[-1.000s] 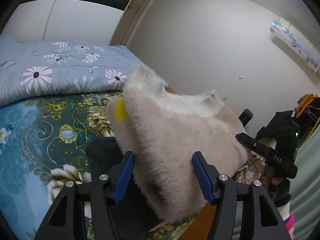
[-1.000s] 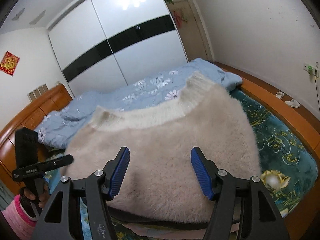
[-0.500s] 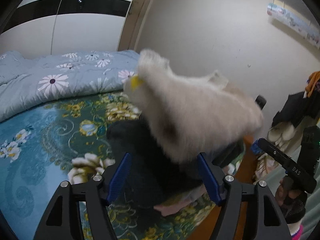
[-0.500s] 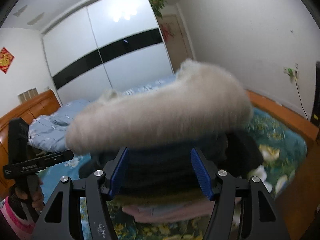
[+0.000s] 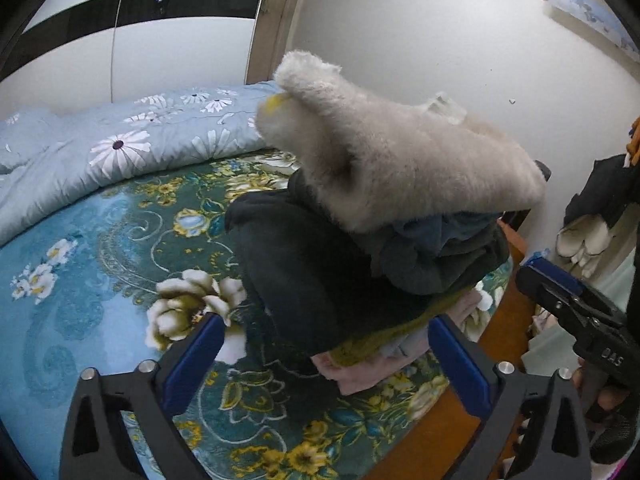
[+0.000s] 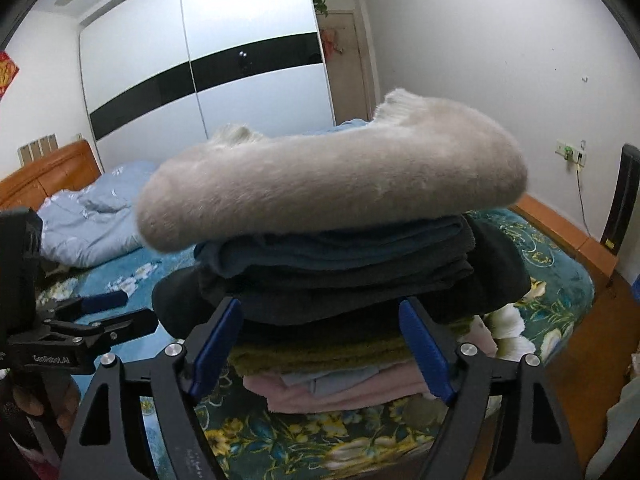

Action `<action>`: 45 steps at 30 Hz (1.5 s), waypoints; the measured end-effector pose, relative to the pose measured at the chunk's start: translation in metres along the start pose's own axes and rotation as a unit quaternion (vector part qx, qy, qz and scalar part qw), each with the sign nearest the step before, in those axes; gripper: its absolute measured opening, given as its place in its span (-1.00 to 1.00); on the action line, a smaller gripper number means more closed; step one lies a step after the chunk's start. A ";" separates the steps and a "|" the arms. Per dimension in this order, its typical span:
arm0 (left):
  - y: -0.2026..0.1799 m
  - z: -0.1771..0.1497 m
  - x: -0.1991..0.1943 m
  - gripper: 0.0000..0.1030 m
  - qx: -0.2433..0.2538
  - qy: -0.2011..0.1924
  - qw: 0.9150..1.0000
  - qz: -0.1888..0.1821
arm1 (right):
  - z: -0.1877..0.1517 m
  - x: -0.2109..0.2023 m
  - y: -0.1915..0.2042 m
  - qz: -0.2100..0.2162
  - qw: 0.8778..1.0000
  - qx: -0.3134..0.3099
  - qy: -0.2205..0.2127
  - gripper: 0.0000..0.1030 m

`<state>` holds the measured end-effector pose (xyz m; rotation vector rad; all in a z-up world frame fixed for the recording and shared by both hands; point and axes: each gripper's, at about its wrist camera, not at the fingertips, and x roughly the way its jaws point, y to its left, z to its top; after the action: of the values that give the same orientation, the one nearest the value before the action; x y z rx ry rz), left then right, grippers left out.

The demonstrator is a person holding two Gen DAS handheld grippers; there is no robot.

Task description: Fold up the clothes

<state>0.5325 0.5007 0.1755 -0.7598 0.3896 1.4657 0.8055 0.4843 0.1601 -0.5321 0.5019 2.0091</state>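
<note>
Folded cream fuzzy sweater (image 6: 332, 184) sits on top of the stack of folded clothes (image 6: 344, 288) at the edge of the bed (image 5: 100, 248). My left gripper (image 5: 324, 350) has just been opening; jaws wide, nothing between the pads. My right gripper (image 6: 324, 340) likewise just opened, jaws wide in front of the stack's lower layers, gripping nothing. Pale blue daisy quilt (image 5: 120, 148) lies behind.
</note>
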 end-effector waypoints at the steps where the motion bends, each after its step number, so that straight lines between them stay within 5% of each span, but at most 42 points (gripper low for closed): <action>1: 0.000 0.000 -0.002 1.00 0.002 -0.002 1.000 0.002 | 0.001 0.000 0.003 -0.004 1.000 -0.005 0.001 0.80; 15: -0.005 -0.003 -0.034 1.00 0.025 -0.020 0.999 0.043 | 0.006 -0.021 0.029 -0.039 0.999 -0.028 -0.005 0.83; 29: -0.002 -0.002 -0.047 1.00 0.013 -0.015 0.999 0.040 | 0.006 -0.019 0.043 -0.046 0.998 -0.046 0.008 0.83; 35: -0.008 0.002 -0.052 1.00 0.028 -0.022 0.995 0.093 | 0.010 -0.020 0.039 -0.049 0.998 -0.032 0.014 0.83; 45: -0.016 0.005 -0.058 1.00 0.041 -0.012 0.992 0.116 | 0.015 -0.020 0.037 -0.040 0.998 -0.023 0.030 0.83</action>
<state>0.5415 0.4621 0.2208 -0.6453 0.5305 1.6641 0.7795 0.4622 0.1884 -0.6326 0.4641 1.9370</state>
